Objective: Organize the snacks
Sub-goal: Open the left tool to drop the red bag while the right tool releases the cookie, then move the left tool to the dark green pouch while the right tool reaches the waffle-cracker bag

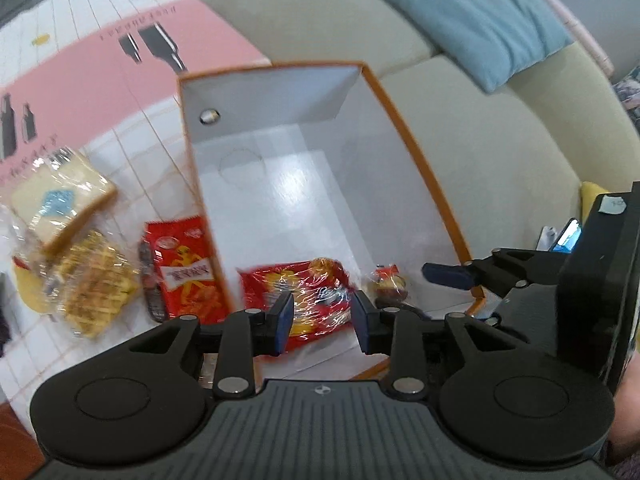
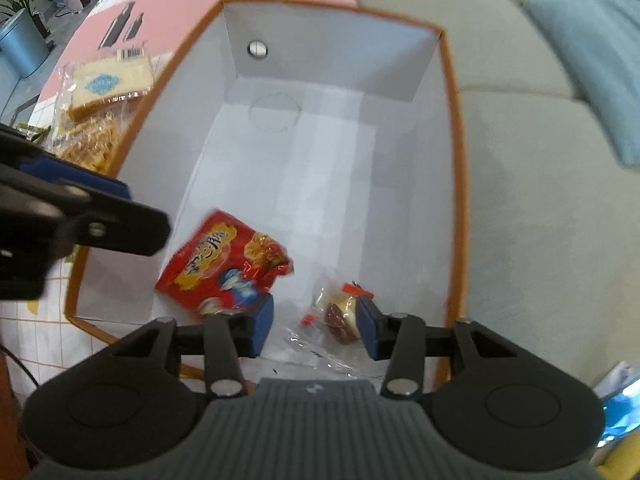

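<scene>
From the left wrist, the left gripper hovers with its fingers spread and nothing between them, above a red snack bag lying inside the orange-rimmed box. A second red packet, wrapped bread and a waffle pack lie on the surface outside.

From the right wrist, the right gripper is also spread wide and unloaded, over a small wrapped candy beside the red bag.

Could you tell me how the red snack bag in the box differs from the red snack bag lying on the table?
The red bag in the box lies on the white box floor; the red bag on the table lies outside, beside the box's wall. The boxed one shows a blue figure, the outside one a yellow figure. Both are glossy red packets lying flat.
</scene>
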### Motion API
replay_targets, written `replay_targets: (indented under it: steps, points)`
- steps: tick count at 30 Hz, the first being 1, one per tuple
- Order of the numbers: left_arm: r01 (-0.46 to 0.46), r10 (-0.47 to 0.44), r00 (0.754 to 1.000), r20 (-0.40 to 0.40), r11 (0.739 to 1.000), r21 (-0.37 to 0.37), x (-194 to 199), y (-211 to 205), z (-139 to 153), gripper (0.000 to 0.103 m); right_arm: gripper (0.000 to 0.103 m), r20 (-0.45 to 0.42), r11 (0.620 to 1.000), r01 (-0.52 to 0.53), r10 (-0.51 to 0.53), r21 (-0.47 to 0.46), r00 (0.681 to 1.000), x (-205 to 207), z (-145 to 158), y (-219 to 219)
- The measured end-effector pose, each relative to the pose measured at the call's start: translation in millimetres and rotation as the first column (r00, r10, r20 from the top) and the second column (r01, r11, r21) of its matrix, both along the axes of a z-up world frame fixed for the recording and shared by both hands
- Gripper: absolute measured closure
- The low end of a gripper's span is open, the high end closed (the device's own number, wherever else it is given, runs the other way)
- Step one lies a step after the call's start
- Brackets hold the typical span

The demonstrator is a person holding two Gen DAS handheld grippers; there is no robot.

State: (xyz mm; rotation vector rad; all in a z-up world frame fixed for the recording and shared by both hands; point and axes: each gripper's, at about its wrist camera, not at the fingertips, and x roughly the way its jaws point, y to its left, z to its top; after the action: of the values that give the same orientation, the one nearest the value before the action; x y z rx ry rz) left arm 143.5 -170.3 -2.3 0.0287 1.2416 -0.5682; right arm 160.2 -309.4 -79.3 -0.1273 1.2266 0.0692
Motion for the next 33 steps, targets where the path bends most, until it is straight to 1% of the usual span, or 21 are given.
replay_targets:
  steps: [4, 6, 8, 10, 13, 16, 18, 21, 24, 26, 28, 29, 30, 33]
  points:
    - [-0.026, 0.027, 0.996, 0.081, 1.0, -0.008, -12.9, 31.2, 17.9, 0.063, 0.055, 0.086, 1.0, 0.018, -0.018, -0.002, 0.996, -14.8, 25.3, 11.6]
    - [-0.051, 0.053, 0.992, 0.115, 0.999, -0.015, -18.8, 47.8, 24.1, 0.061, 0.055, 0.131, 0.999, 0.027, -0.031, 0.029, 0.991, -24.1, 36.1, 19.8]
    - [-0.081, 0.083, 0.986, 0.148, 0.997, -0.02, -23.1, 66.0, 28.9, 0.056, 0.054, 0.177, 0.997, 0.029, -0.041, 0.07, 0.983, -33.9, 45.4, 30.6]
    - [-0.112, 0.114, 0.978, 0.176, 0.994, -0.017, -27.0, 84.5, 32.6, 0.055, 0.054, 0.23, 0.994, 0.028, -0.052, 0.104, 0.972, -43.7, 52.2, 45.1]
    - [-0.158, 0.154, 0.966, 0.209, 0.987, -0.001, -31.5, 110.2, 32.7, 0.053, 0.053, 0.305, 0.989, 0.026, -0.069, 0.145, 0.95, -55.1, 55.6, 70.7]
    - [-0.195, 0.183, 0.952, 0.246, 0.98, 0.027, -35.9, 134.5, 28.4, 0.052, 0.053, 0.356, 0.981, 0.012, -0.082, 0.196, 0.931, -61.7, 53.6, 96.9]
    - [-0.224, 0.205, 0.944, 0.257, 0.974, 0.045, -37.0, 153.9, 22.6, 0.052, 0.048, 0.385, 0.977, -0.005, -0.081, 0.215, 0.919, -62.8, 49.6, 114.1]
    - [-0.272, 0.246, 0.934, 0.258, 0.96, 0.067, -33.2, 180.3, 7.8, 0.052, 0.048, 0.4, 0.973, -0.039, -0.057, 0.227, 0.915, -60.5, 39.0, 141.2]
    - [-0.318, 0.285, 0.92, 0.27, 0.944, 0.09, -28.0, 202.8, -7.4, 0.051, 0.048, 0.388, 0.969, -0.085, -0.012, 0.232, 0.922, -53.2, 25.4, 167.2]
    - [-0.346, 0.305, 0.91, 0.282, 0.932, 0.107, -26.1, 216.4, -15.9, 0.047, 0.047, 0.371, 0.967, -0.117, 0.025, 0.227, 0.928, -45.5, 15.4, 180.7]
    - [-0.366, 0.32, 0.902, 0.29, 0.923, 0.119, -22.1, 228.5, -24.5, 0.045, 0.044, 0.349, 0.966, -0.136, 0.052, 0.221, 0.936, -34.8, 5.7, 189.6]
    - [-0.374, 0.328, 0.899, 0.289, 0.919, 0.123, -19.0, 234.1, -29.3, 0.045, 0.037, 0.34, 0.966, -0.14, 0.061, 0.215, 0.938, -29.7, 1.4, 194.2]
    - [-0.382, 0.336, 0.898, 0.283, 0.916, 0.124, -17.3, 241.0, -33.8, 0.044, 0.036, 0.337, 0.968, -0.143, 0.066, 0.208, 0.939, -25.2, -2.4, 198.5]
    - [-0.418, 0.381, 0.891, 0.247, 0.9, 0.12, -4.5, 258.6, -49.7, 0.043, 0.036, 0.326, 0.972, -0.161, 0.098, 0.172, 0.94, -11.0, -13.6, 210.9]
